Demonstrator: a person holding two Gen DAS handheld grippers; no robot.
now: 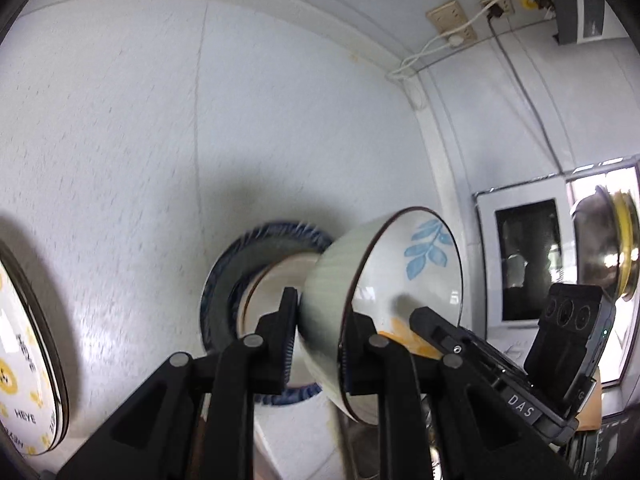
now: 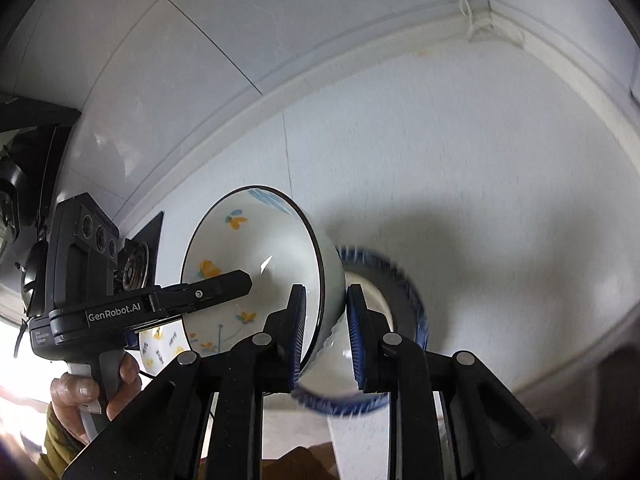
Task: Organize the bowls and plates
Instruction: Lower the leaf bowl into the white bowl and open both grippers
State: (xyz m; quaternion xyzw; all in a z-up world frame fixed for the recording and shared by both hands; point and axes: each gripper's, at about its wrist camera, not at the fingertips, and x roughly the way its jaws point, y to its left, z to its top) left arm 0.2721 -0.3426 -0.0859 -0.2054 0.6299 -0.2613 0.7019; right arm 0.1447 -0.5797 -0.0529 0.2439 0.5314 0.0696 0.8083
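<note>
White speckled counter, tiled corner. We hold one floral bowl tilted over the blue-rimmed plate, left gripper and right gripper both clamping its rim. Risk: opposing pulls, glaze slipping, bowl striking plate.

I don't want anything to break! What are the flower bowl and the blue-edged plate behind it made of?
The flower bowl looks like glazed ceramic: a shiny white inside with a bright glint, painted yellow flowers and a thin dark rim. The blue-rimmed plate also looks like glazed ceramic, with brush-like blue strokes around its edge, though it is blurred. Both grippers, left and right, pinch the bowl's wall.
</note>
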